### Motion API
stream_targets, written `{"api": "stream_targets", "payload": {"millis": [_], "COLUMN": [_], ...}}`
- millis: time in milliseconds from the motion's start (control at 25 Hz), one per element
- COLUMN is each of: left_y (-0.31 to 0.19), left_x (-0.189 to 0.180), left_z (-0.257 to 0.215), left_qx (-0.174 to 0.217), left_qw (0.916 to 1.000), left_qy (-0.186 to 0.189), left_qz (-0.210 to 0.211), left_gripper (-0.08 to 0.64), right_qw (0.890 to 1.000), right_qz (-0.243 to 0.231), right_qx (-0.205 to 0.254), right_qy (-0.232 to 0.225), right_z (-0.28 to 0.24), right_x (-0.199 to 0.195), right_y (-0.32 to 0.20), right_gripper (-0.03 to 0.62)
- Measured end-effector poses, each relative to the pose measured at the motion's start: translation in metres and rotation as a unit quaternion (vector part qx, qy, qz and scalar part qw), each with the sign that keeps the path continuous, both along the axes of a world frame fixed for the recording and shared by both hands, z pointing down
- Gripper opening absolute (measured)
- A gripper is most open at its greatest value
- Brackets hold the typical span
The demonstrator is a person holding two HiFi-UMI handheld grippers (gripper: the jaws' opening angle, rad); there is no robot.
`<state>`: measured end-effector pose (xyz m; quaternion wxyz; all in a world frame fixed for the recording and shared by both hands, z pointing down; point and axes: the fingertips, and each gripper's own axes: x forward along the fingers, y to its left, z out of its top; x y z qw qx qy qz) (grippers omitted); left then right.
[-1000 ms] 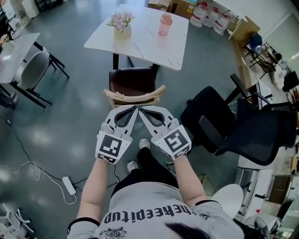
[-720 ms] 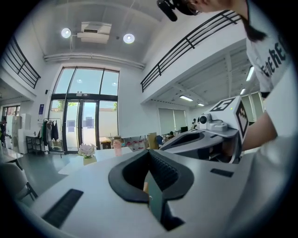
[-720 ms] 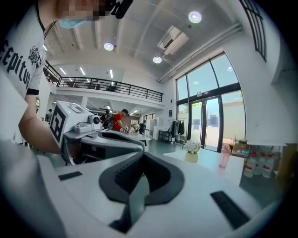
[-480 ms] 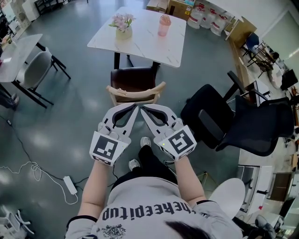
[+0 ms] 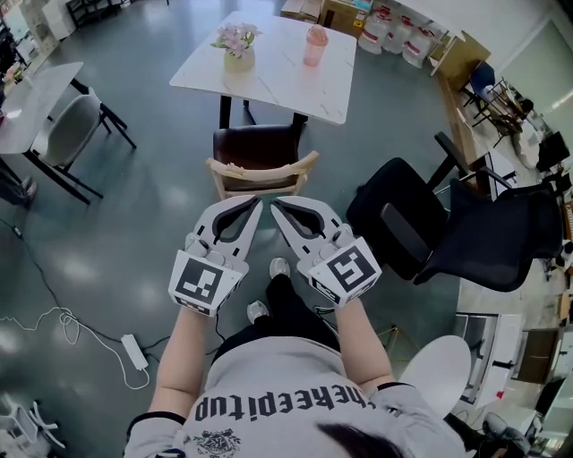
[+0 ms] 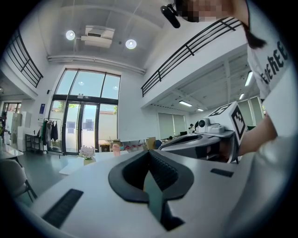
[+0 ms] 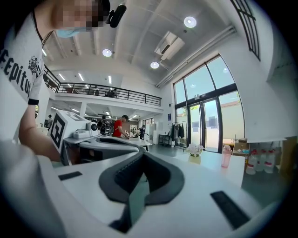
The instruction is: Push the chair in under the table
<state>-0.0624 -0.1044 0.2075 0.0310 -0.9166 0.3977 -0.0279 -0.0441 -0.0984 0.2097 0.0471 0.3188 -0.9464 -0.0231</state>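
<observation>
In the middle of the frame the left gripper [image 5: 258, 200] and right gripper [image 5: 275, 204] are both shut tight on nothing, tips just below the chair [image 5: 260, 154], which stands at the near edge of the table [image 5: 277, 76] at the top, with flowers [image 5: 236, 43] on it.

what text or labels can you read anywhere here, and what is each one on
"...EEpitup": print on the shirt, upside down in the head view; the letters before it are unclear.
Marker cubes: square patterns only, no letters.
Jugs and cardboard boxes at the far side: labels too small to read.
</observation>
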Motion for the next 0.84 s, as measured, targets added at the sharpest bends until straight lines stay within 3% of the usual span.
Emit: {"api": "stream_targets", "payload": {"millis": [840], "left_y": [0.015], "left_x": [-0.007], "left_z": [-0.008], "left_qx": [-0.008], "left_qw": [0.9997], "left_qy": [0.019], "left_qz": [-0.012], "left_gripper": [0.015], "right_qw": [1.0], "right_qz": [0.005], "right_qx": [0.003], "right_qy": [-0.012], "right_z": [-0.009], "right_x": [-0.001], "right_y": [0.018], "right_gripper": [0.011]}}
